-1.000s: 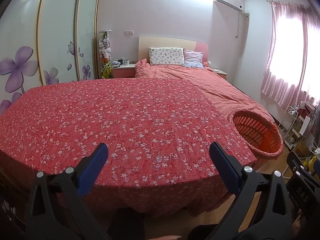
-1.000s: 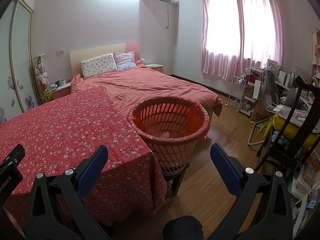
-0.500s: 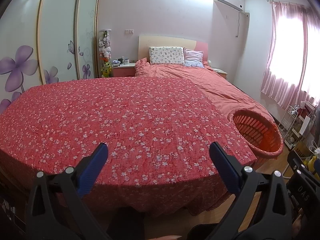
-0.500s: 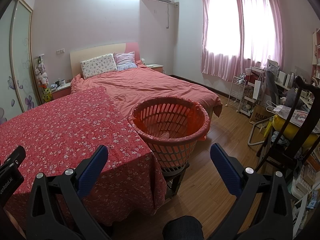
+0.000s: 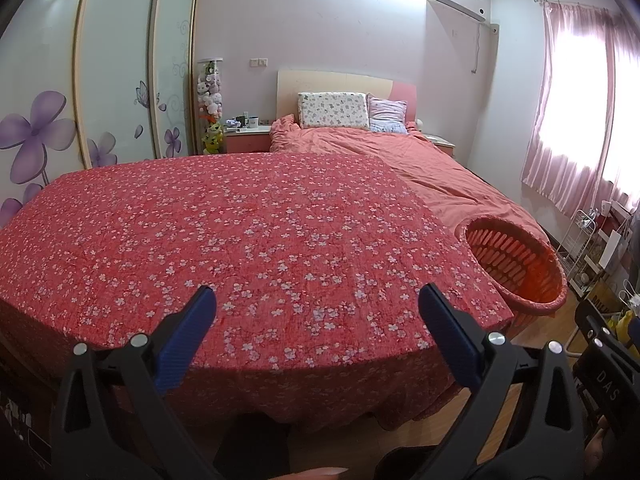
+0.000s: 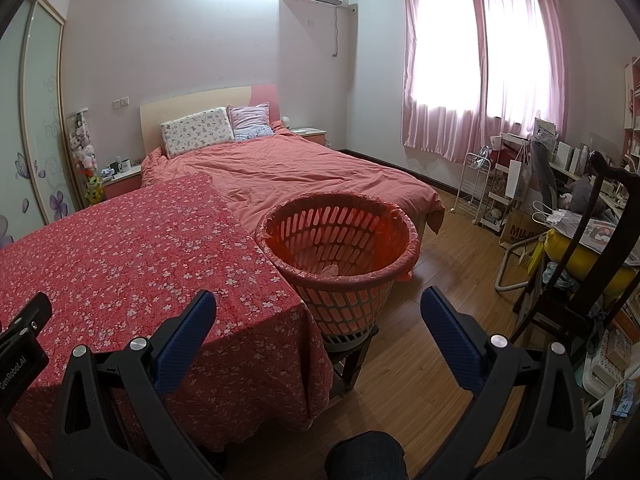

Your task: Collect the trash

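An orange slatted basket (image 6: 340, 248) lined with a pink bag stands on a low stool at the right corner of a table covered with a red floral cloth (image 5: 240, 248); it also shows in the left wrist view (image 5: 516, 268). A pale crumpled piece (image 6: 330, 270) lies at its bottom. No loose trash shows on the cloth. My left gripper (image 5: 316, 308) is open and empty above the cloth's near edge. My right gripper (image 6: 318, 312) is open and empty in front of the basket.
A bed with a pink duvet (image 6: 288, 172) lies behind the table. A dark wooden chair (image 6: 580, 280), a white wire rack (image 6: 476, 188) and a cluttered desk stand at the right on the wooden floor (image 6: 440, 272). Wardrobe doors (image 5: 116, 80) stand at the left.
The left wrist view has drifted slightly upward over the cloth. The right gripper has barely moved. Both stay open.
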The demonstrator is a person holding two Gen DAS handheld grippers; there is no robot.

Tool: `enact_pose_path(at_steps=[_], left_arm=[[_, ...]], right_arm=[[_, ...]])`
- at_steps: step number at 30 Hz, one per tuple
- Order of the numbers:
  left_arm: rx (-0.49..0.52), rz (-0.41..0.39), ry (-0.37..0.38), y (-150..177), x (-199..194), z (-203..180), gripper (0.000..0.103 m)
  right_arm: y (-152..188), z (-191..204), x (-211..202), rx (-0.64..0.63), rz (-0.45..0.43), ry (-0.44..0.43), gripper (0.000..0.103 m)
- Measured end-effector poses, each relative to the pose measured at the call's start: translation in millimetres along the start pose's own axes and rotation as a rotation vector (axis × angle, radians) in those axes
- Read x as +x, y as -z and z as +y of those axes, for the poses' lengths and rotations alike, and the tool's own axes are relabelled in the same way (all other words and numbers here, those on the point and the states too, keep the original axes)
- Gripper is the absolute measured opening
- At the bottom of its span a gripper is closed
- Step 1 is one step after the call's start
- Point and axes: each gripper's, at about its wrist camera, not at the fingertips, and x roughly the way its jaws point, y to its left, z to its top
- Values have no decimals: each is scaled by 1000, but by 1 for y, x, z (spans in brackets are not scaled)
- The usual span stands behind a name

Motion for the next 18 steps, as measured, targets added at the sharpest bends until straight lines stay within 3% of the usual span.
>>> enact_pose_path(at_steps=[18], left_arm=[[1,3,0,1,0,-1,99]], right_arm=[[0,0,0,0,1,0,101]])
